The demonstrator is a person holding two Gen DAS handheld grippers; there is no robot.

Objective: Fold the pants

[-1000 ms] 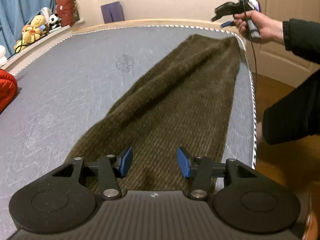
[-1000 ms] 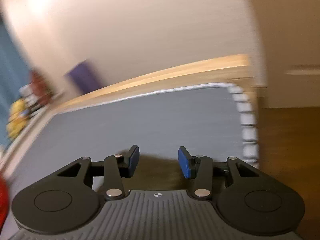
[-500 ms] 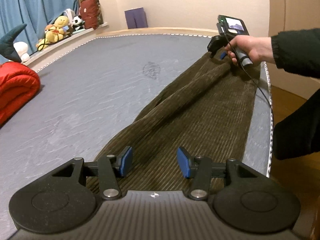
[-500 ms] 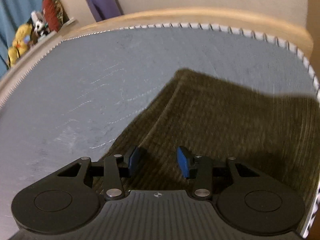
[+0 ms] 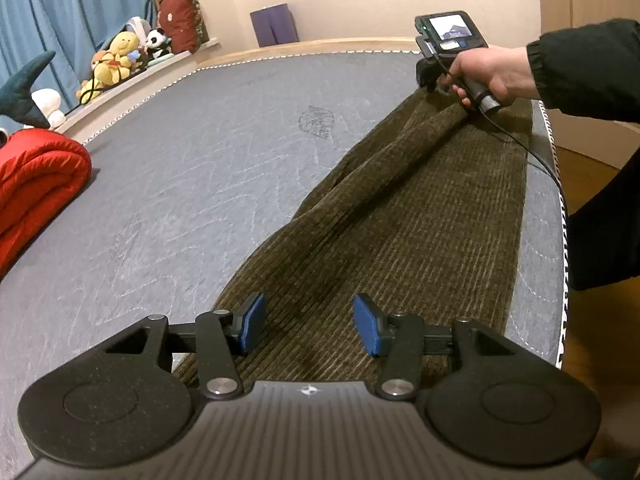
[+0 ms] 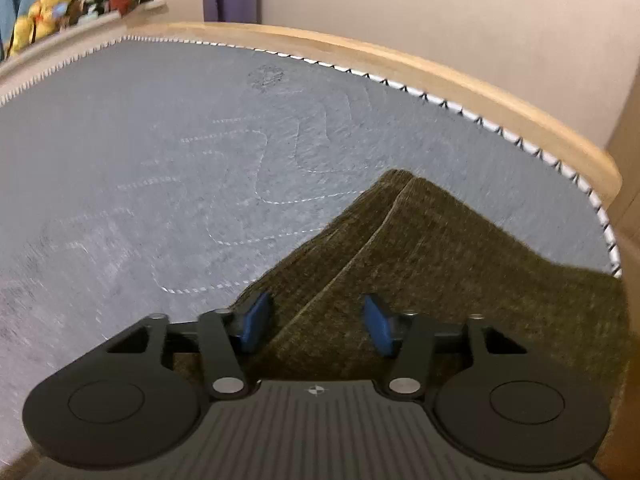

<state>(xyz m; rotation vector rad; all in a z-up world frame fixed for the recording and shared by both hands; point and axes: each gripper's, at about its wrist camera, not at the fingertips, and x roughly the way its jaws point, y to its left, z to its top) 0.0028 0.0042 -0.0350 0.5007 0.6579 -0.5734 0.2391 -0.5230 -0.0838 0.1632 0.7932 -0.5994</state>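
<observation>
Olive-brown corduroy pants (image 5: 408, 216) lie lengthwise along the right side of a grey mattress (image 5: 180, 184), with one long raised fold running down them. My left gripper (image 5: 308, 324) is open, low over the near end of the pants. My right gripper (image 6: 314, 322) is open over the far end of the pants (image 6: 420, 264), its fingers on either side of a fold edge. In the left wrist view the right gripper (image 5: 434, 82) is held by a hand at the far end, resting on the cloth.
A rolled red blanket (image 5: 36, 184) lies at the mattress's left edge. Stuffed toys (image 5: 116, 60) and a red cushion (image 5: 178, 20) line the far left ledge. The mattress's right edge (image 5: 560, 208) drops to a wooden floor. A wooden bed frame (image 6: 440, 76) borders the far side.
The right gripper came down from the air onto the far end of the pants. The left gripper lowered and tilted toward the near end. Both stayed open.
</observation>
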